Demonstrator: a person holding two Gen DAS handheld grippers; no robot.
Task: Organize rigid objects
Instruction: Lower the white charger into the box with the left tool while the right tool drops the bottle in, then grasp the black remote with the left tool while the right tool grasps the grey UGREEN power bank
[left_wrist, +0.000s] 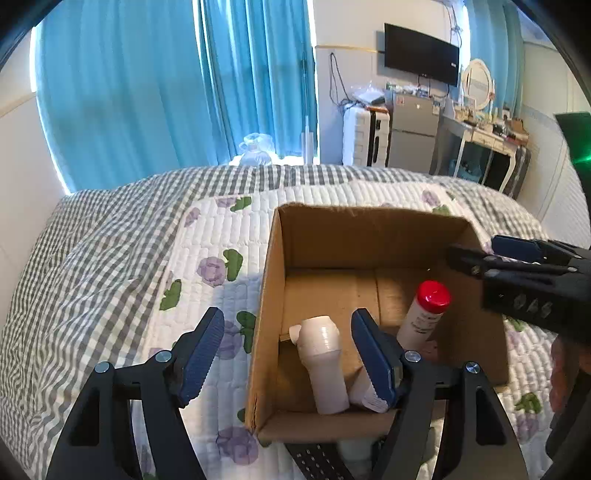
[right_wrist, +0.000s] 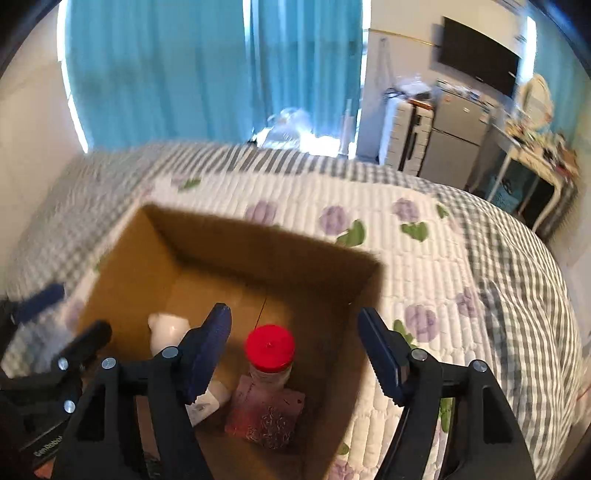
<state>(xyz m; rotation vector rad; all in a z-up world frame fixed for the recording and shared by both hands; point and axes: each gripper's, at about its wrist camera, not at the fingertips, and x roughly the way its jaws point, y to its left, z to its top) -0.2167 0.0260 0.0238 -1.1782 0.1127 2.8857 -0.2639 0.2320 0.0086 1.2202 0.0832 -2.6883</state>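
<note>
An open cardboard box (left_wrist: 275, 280) stands on the bed; it also shows in the right wrist view (right_wrist: 122, 266). Inside it lie a pale pink bottle (left_wrist: 325, 365), a white tube (left_wrist: 364, 391) and a red-capped bottle (left_wrist: 424, 314), which also shows in the right wrist view (right_wrist: 271, 356) with a pink label. My left gripper (left_wrist: 288, 354) is open and empty, astride the box's left wall. My right gripper (right_wrist: 297, 354) is open and empty above the box, its jaws either side of the red-capped bottle without touching. It also shows in the left wrist view (left_wrist: 517, 273).
The bed has a floral quilt (left_wrist: 221, 240) and a grey checked cover (left_wrist: 92, 258). Blue curtains (left_wrist: 177, 81), a white suitcase (left_wrist: 364, 136), a small fridge (left_wrist: 413, 133) and a cluttered dresser (left_wrist: 487, 144) stand beyond the bed. A black strap (left_wrist: 317, 461) lies by the box's near edge.
</note>
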